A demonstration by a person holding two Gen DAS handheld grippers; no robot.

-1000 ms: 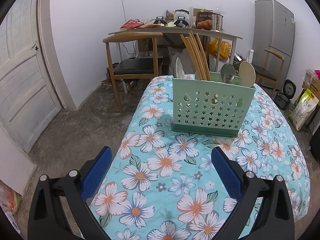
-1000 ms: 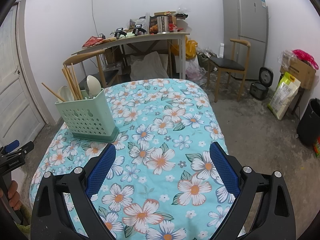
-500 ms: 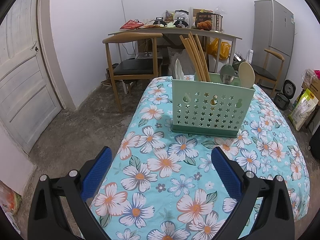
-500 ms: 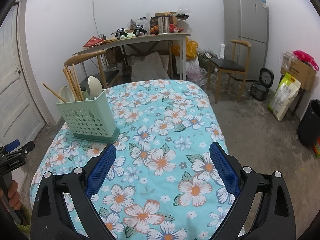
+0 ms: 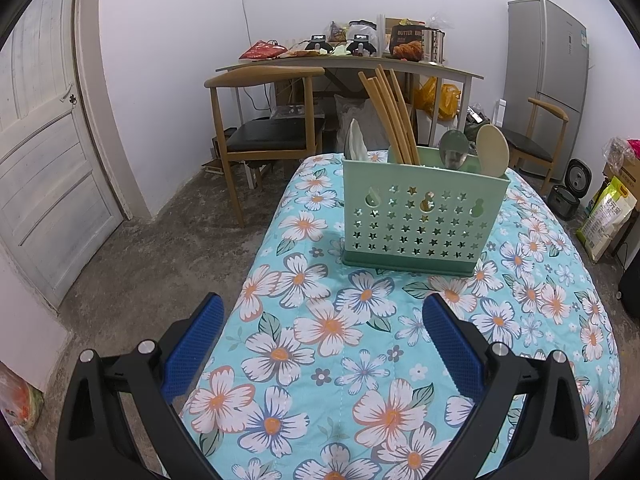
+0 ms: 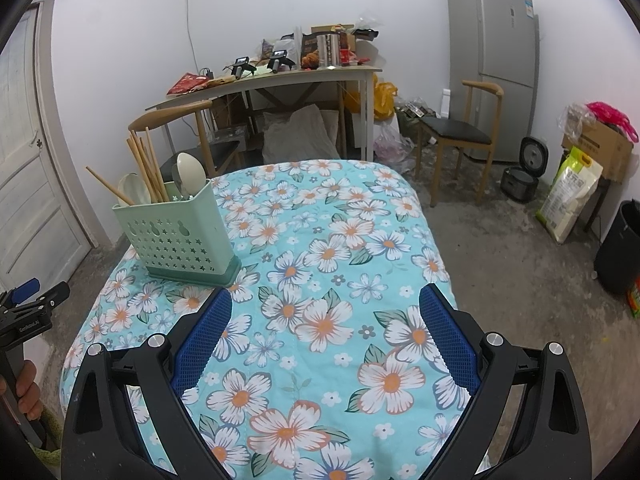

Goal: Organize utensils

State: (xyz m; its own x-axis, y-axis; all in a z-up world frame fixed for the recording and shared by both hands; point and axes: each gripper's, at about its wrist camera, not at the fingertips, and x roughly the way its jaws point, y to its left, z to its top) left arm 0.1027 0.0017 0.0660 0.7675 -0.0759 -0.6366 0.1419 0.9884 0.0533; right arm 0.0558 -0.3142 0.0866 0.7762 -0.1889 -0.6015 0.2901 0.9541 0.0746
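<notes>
Both grippers idle, utensils already standing in the holder

Left wrist view: the left gripper [image 5: 322, 328] hangs empty, jaws spread, near the pale green star-punched plastic holder [image 5: 424, 220] holding wooden chopsticks [image 5: 390, 116] and spoons [image 5: 492, 151] upright. Right wrist view: the right gripper [image 6: 325, 322], jaws likewise released, faces bare floral tablecloth [image 6: 340, 240], holder far left; sorting looks finished.

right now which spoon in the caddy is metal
The middle one: its grey bowl is shiny and mirrors the room. The cream spoon to its right and the white spoon at the left end are matte.
</notes>
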